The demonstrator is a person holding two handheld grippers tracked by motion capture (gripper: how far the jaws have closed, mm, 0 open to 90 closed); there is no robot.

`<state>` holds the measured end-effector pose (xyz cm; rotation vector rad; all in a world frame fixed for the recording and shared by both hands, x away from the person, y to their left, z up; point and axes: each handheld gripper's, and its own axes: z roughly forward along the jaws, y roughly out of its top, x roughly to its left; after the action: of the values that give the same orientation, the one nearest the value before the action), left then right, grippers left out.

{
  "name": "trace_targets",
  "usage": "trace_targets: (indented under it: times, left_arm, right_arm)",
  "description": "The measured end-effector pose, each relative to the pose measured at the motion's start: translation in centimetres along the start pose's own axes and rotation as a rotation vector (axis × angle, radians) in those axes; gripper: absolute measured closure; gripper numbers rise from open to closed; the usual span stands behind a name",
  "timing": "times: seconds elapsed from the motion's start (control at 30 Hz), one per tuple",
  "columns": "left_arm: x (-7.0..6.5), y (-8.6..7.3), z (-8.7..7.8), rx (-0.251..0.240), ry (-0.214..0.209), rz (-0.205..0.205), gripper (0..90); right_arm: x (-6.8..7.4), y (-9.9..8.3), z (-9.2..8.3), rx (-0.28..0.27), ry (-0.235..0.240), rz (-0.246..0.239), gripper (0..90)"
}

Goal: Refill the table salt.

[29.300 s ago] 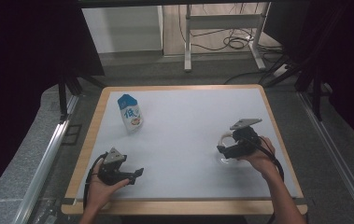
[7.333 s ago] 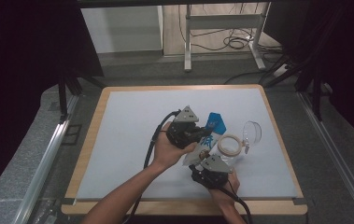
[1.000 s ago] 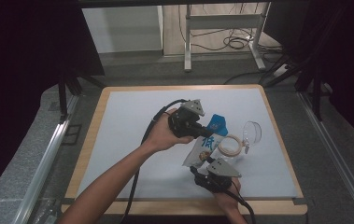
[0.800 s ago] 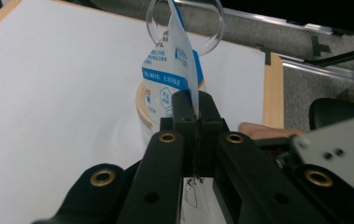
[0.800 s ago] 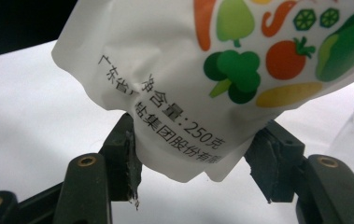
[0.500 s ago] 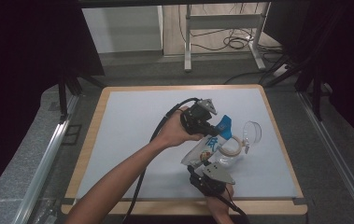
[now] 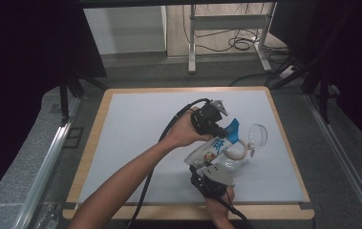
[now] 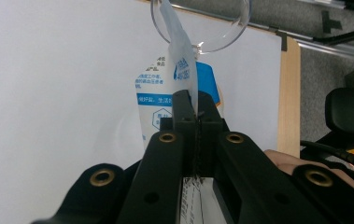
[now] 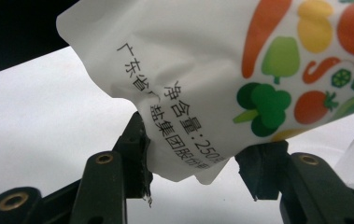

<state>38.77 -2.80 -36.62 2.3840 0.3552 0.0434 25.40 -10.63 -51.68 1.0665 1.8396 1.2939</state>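
A white and blue pouch (image 7: 218, 145) with printed vegetables hangs tilted over the mat between both grippers. My left gripper (image 7: 224, 130) is shut on its top edge; in the left gripper view the jaws (image 8: 196, 105) pinch the thin seam of the pouch (image 8: 165, 93). My right gripper (image 7: 206, 168) sits below near the front edge. Its jaws (image 9: 198, 161) have just been closing, and both pads touch the lower corner of the pouch (image 9: 202, 70). A clear glass vessel (image 7: 258, 135) lies just right of the pouch, with a pale ring (image 7: 236, 151) beside it.
The white mat (image 7: 135, 124) lies on a wood-edged table (image 7: 89, 143). Black cables trail from both grippers. The clear glass vessel's round rim (image 8: 198, 28) shows just beyond the pouch in the left gripper view. Metal rails and a desk frame stand beyond the table.
My left hand has carried the pouch's top to the right, toward the glass vessel, tilting the pouch. My right gripper has stayed at the pouch's lower end, shifting slightly.
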Motion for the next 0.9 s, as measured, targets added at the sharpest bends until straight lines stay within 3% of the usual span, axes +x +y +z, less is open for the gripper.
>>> trace_targets:
  times: [0.27, 0.9]
  left_arm:
    - [-0.1, 0.8, 0.7, 0.015, -0.003, 0.005, 90.0]
    - [0.0, 1.5, 1.9, 0.046, -0.007, 0.016, 90.0]
  right_arm:
    - [0.3, 0.6, 0.2, 0.013, -0.046, 0.025, 51.8]
    - [0.5, 1.2, 0.5, 0.017, -0.067, 0.04, 52.3]
